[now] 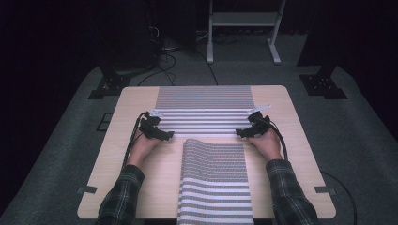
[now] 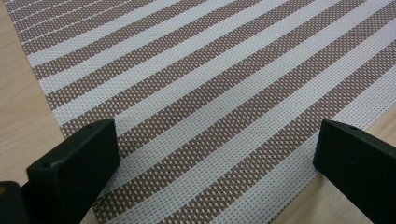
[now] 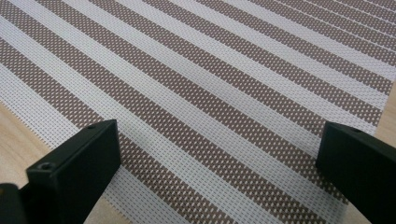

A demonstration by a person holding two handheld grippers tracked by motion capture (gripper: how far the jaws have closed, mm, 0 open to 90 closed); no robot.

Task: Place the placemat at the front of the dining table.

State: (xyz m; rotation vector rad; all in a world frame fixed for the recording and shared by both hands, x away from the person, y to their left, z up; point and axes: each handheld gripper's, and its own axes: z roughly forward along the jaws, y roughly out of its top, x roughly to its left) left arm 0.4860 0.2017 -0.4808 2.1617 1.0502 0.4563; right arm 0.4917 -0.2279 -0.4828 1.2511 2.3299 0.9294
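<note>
1. Here, a striped woven mat lies flat across the far half of the wooden table, and it serves as the landmark for everything else.
2. A second striped mat runs from the near edge of the table up to the flat mat's near edge, where its far end humps up in a curl, likely because it has been rolled or folded.
3. The left gripper sits at the flat mat's near left corner, jaws spread wide apart and holding nothing; in the left gripper view that corner lies between them, apparently lined up for a pinch.
4. The right gripper mirrors it at the flat mat's near right corner, jaws likewise wide apart and empty.
5. Both hands rest low on the table beside the curled mat, probably so the jaws can slide level under the thin weave.
</note>
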